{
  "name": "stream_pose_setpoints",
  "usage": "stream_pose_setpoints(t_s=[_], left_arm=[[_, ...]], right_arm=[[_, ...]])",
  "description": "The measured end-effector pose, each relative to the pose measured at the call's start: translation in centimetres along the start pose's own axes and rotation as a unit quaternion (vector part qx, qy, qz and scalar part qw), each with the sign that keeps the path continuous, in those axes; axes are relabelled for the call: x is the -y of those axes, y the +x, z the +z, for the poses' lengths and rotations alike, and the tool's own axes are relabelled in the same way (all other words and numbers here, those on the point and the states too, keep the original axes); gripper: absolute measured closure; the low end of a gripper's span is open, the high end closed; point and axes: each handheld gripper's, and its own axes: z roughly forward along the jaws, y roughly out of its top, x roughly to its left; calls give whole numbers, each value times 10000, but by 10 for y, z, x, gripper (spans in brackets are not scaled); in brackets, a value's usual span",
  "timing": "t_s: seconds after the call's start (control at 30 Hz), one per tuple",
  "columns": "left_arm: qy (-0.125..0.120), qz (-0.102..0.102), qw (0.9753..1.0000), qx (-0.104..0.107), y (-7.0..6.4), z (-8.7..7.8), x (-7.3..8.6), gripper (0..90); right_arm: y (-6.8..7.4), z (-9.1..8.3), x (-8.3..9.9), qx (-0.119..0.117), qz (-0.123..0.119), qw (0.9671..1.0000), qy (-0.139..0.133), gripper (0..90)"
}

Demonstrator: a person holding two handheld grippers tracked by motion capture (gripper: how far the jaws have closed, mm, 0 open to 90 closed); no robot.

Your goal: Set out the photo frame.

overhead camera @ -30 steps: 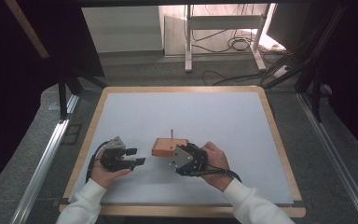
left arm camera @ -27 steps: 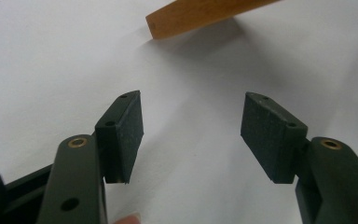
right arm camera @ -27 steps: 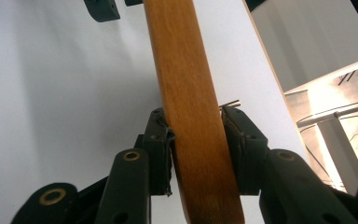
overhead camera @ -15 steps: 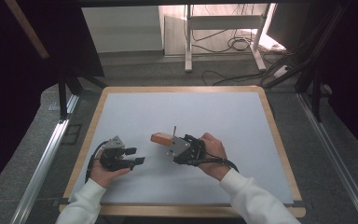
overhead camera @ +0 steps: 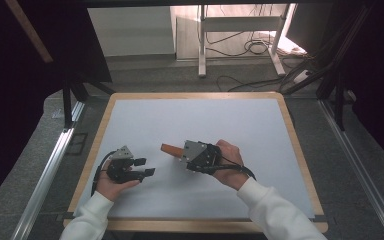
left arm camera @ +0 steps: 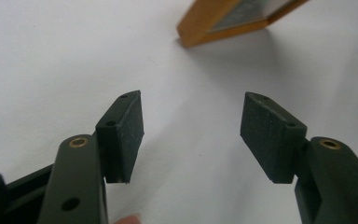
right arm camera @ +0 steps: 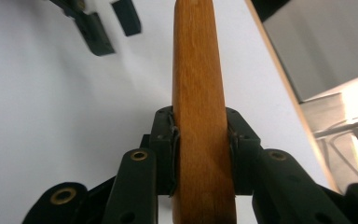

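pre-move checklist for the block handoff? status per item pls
1. Right gripper shut on the wooden block: ok, both pads press its sides.
2. Block lifted off the table: cannot tell; it tilts toward the left gripper.
3. Left gripper open: ok, jaws wide apart, nothing between them.
4. Left gripper aimed at the block: ok, a block corner sits ahead in the left gripper view.
5. Gap between the grippers free of other things: ok in the high view.
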Motion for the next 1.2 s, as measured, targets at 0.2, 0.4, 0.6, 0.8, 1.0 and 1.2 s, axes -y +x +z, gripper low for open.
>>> stream_pose_setpoints(t_s=[0.2, 0.4, 0.6, 0.8, 1.0, 1.2], left_arm=[[40, 48, 10000, -12, 0, 0, 0, 391], [48, 85, 10000, -19, 0, 0, 0, 390], [69, 73, 9999, -19, 0, 1, 0, 390], [73, 80, 9999, -8, 0, 2, 0, 389], [91, 94, 9999, -2, -1, 3, 0, 388], [97, 93, 9999, -3, -2, 3, 0, 386]], right_arm=[[6, -19, -5, -244, 4, 9995, -211, 695], [6, -28, 0, -700, 139, 9970, -287, 692], [-5, -25, 9, -828, 306, 9953, -400, 688], [-21, -19, 15, -690, 523, 9954, -413, 678], [-34, -11, 19, -619, 729, 9947, -379, 635], [-47, 0, 23, -320, 877, 9952, -301, 556]])
